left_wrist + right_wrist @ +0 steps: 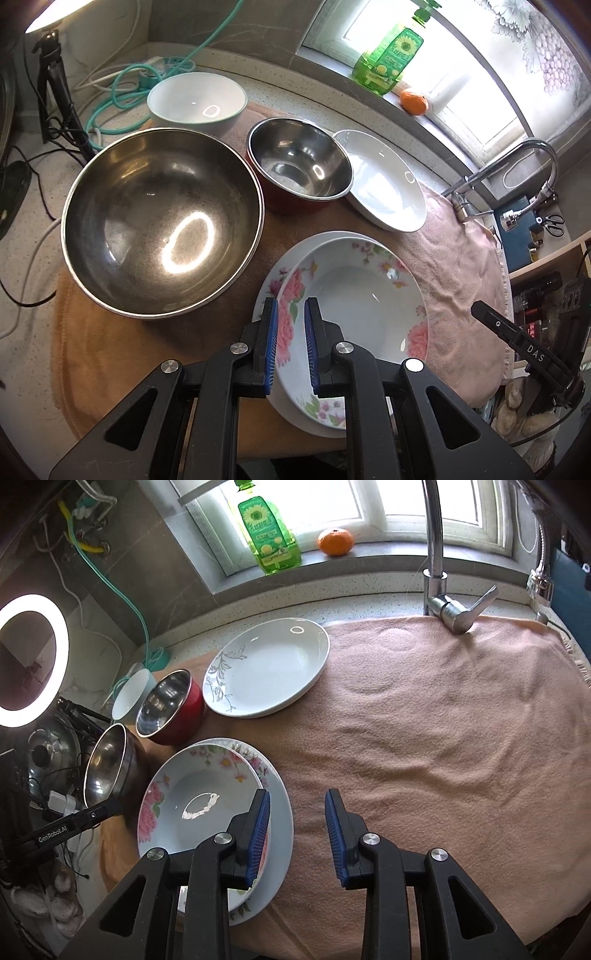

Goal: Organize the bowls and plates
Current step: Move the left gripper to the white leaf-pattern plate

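Both grippers, left and right, hover slightly parted and empty over the floral plate. Glazed ceramic looks slippery, breakable; its rim offers the best hold.

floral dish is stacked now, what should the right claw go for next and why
Probably reach the right claw up to the white plate near the red bowl. The floral dish already sits on another plate, while this one lies alone on the towel. The right claw is open and empty, nearer to it than the left claw, so stacking it seems the natural next step.
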### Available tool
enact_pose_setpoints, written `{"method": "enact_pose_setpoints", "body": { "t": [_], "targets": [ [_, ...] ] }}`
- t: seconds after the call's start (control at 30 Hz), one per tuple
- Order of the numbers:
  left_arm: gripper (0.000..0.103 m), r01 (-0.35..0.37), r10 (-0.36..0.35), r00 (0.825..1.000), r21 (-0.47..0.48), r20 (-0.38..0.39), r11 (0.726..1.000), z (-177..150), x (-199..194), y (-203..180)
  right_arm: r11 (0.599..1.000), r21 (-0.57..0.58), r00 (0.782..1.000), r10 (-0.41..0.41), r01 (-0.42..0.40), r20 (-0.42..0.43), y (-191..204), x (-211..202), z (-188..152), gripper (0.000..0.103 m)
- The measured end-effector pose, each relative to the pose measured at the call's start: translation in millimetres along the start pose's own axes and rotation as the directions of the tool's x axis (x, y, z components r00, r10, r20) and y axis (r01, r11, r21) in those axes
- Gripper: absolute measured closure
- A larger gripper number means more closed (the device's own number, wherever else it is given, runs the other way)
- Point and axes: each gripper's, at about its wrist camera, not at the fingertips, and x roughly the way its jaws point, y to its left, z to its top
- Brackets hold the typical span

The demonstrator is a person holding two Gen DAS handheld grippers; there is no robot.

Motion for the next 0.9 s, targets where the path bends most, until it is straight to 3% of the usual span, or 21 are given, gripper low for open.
{"method": "enact_pose_setpoints", "body": {
  "t": [0.4, 0.9],
  "targets": [
    [0.090, 0.013, -0.015, 0.994, 0.013, 0.108, 1.000, -3, -18, -46, 0.997, -0.078, 0.994, 0.021, -0.013, 0.105, -11, -40, 11, 0.075],
    [0.090, -0.019, 0.017, 0.980, 0.012, 0.199, 1.000, -10, -25, -106, 0.985, -0.157, 0.994, 0.085, -0.074, 0.062, -34, -53, 35, 0.073]
  ]
}}
